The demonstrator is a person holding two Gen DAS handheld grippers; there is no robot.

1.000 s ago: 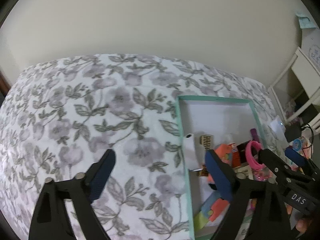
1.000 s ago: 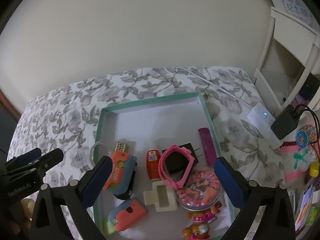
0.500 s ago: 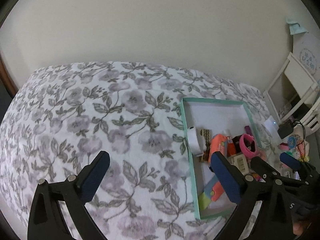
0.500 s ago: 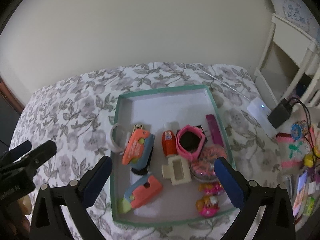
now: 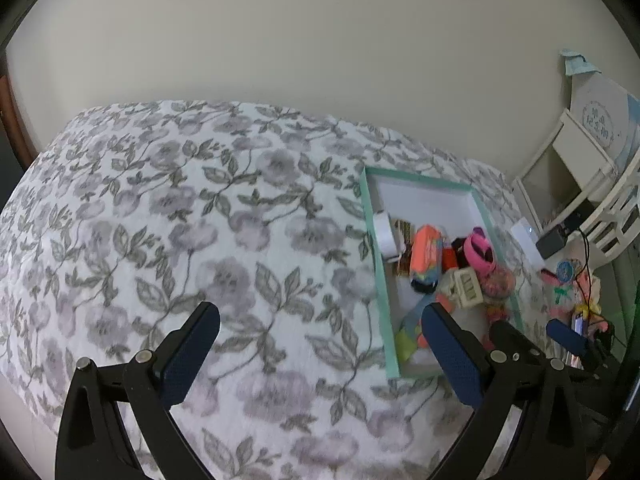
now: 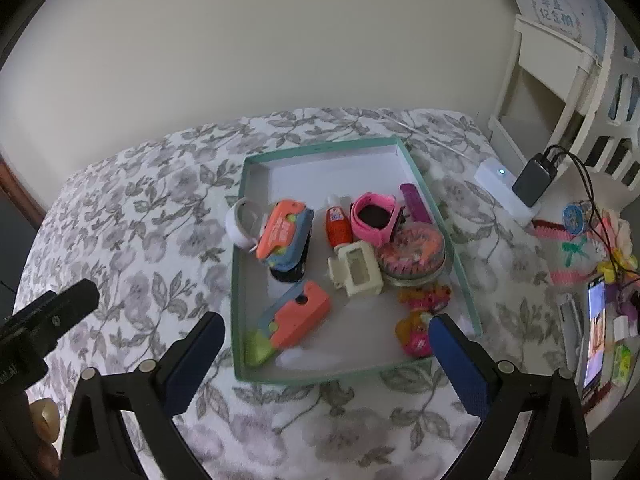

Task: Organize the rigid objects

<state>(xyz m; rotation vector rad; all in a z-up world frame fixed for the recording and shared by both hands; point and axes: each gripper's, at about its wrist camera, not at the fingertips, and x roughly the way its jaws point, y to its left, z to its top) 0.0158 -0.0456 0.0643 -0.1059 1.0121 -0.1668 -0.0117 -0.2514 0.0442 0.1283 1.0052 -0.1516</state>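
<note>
A bed covered by a white blanket (image 6: pixel 160 240) printed with grey flowers and leaves fills most of both views, and a plain cream wall (image 6: pixel 260 40) rises behind it. On the blanket lies a shallow tray (image 6: pixel 464 276) with a teal rim and white floor. Its far half is bare; the near half holds the rigid objects: a white ring (image 6: pixel 244 222) leaning at the left wall, two orange-and-blue toy guns (image 6: pixel 282 236), a small orange bottle (image 6: pixel 338 226), a pink watch (image 6: pixel 376 220), a purple strip (image 6: pixel 416 206) along the right wall, a cream hair clip (image 6: pixel 356 268), a round clear case (image 6: pixel 412 252) of pink bits, and small pink figures (image 6: pixel 420 320) near the front right corner.

To the right of the bed stand a white shelf unit (image 6: pixel 560 92), a white box with a lit dot (image 6: pixel 500 188), a dark charger (image 6: pixel 534 182) with black cables, and a clutter of bright small things.

The left hand-held gripper (image 5: pixel 320 356) hangs over bare blanket left of the tray, fingers spread wide, nothing between them. The right hand-held gripper (image 6: pixel 326 364) hangs above the tray's near edge, likewise spread and empty.
</note>
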